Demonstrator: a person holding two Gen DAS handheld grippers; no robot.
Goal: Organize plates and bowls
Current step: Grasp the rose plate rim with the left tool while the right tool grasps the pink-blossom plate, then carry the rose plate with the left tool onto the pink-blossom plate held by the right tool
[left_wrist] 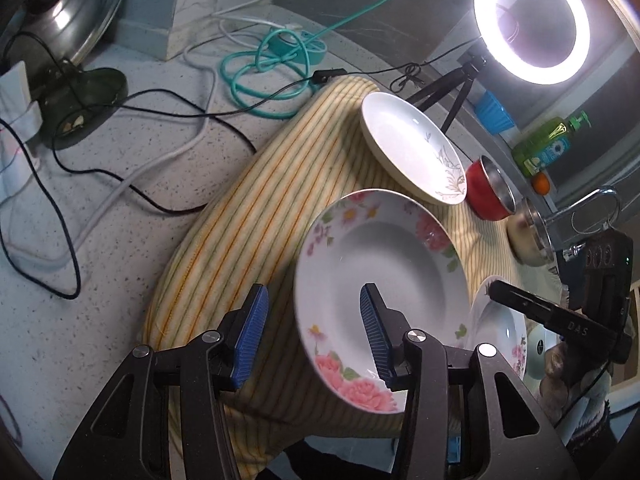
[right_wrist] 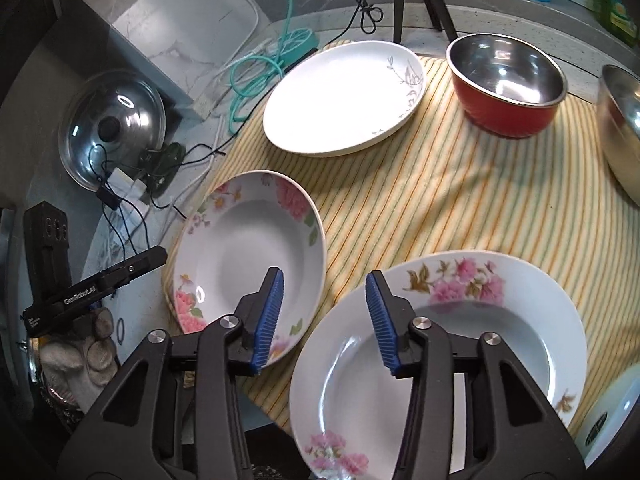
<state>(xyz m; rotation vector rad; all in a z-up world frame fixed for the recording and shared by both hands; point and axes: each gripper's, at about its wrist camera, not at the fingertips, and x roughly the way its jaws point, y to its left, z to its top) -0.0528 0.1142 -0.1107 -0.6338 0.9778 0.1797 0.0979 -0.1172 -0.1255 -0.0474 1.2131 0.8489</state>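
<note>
White lettering "GenRobot.AI" runs along the black left tongs (right_wrist: 96,294). The letters "DAS" are printed on the black right tongs (left_wrist: 560,320).

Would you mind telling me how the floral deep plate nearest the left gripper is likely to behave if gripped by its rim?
The floral deep plate looks like glazed ceramic, so probably rigid but breakable if dropped. Its glossy rim may slip between the open left gripper pads. Resting on the striped cloth, it would likely drag rather than slide.

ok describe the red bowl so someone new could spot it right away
On the striped yellow cloth, look to the far side, just right of the plain white plate. The red bowl is steel inside and red outside, unlike the all-steel bowl beside it.
</note>
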